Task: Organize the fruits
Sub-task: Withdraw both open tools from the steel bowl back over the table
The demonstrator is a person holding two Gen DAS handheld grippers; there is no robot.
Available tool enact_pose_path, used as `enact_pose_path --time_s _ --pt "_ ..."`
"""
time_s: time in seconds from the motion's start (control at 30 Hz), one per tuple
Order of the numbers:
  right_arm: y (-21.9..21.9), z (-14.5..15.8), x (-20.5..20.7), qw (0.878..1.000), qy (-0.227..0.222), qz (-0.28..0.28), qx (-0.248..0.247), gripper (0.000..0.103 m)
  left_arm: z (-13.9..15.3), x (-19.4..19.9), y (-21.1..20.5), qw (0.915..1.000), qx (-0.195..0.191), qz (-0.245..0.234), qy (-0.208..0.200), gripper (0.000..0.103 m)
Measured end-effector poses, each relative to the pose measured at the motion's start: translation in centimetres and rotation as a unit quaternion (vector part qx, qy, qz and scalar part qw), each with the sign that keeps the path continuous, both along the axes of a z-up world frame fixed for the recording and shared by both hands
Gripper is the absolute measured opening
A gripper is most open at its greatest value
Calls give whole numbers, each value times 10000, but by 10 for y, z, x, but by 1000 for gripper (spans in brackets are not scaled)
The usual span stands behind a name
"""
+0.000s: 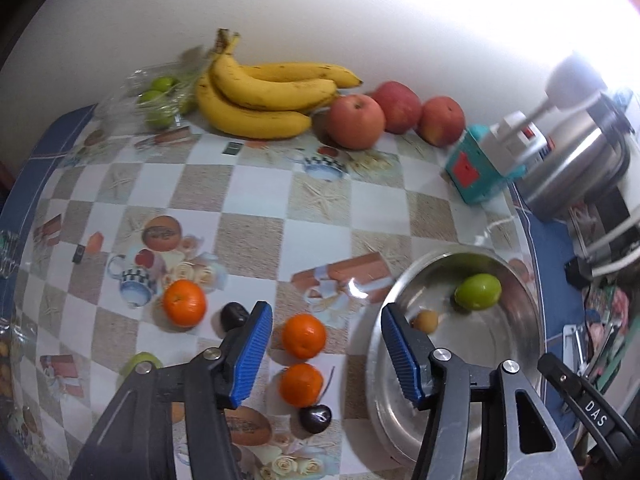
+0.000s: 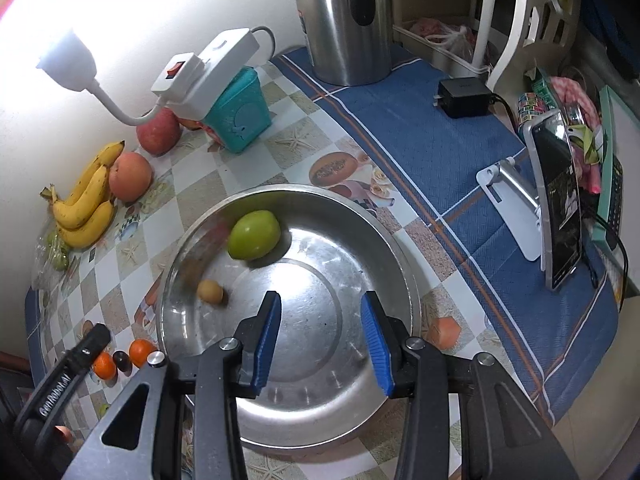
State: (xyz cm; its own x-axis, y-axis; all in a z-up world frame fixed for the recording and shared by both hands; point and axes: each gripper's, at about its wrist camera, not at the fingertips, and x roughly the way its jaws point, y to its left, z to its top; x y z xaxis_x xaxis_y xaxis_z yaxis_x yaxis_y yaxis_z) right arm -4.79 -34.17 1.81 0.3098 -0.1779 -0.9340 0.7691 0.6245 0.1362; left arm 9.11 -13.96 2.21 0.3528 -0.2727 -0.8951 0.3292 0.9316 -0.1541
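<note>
Oranges: the nearest orange (image 1: 303,336) lies on the counter (image 1: 256,200) between my left hand-held gripper (image 1: 326,354) pads, toward twelve o'clock, round, no long axis. Jaws apart, empty. Metal bowl (image 1: 528,320) sits at three o'clock. My right hand-held gripper (image 2: 320,340) hangs agape over the bowl, farther off.

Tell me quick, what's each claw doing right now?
Left claw: open, holding nothing, above the oranges.
Right claw: open, empty, over the metal bowl.
</note>
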Motion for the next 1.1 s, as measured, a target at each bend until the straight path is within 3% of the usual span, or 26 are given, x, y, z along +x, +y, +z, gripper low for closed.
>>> enact_pose_path --time_s 0.2,0.27,0.3,0.37,0.47,0.53,0.67,0.77,1.1 --pt "3 -8 5 9999 137 74 68 44 -6 5 7 9997 87 210 67 73" --pt "4 -13 8 9995 264 131 71 63 -11 6 9 9993 134 312 135 91" --pt "5 -15 9 9994 310 157 65 70 -13 7 10 9991 151 358 167 95" --pt "7 -18 12 9990 390 237 17 71 -19 7 13 9986 184 450 226 102" --pt "9 -19 15 9983 481 321 -58 73 -26 9 16 9977 221 560 318 103" --pt "9 -20 16 9980 505 366 -104 85 -30 10 19 9970 207 642 370 103" --pt "8 -14 16 9983 405 357 -220 87 -32 11 24 9961 281 759 364 103" --pt "7 -11 17 9986 324 343 -252 96 -30 11 27 9960 351 791 242 103" --pt "18 -12 24 9975 344 544 -298 97 -22 7 38 9960 492 714 -197 103"
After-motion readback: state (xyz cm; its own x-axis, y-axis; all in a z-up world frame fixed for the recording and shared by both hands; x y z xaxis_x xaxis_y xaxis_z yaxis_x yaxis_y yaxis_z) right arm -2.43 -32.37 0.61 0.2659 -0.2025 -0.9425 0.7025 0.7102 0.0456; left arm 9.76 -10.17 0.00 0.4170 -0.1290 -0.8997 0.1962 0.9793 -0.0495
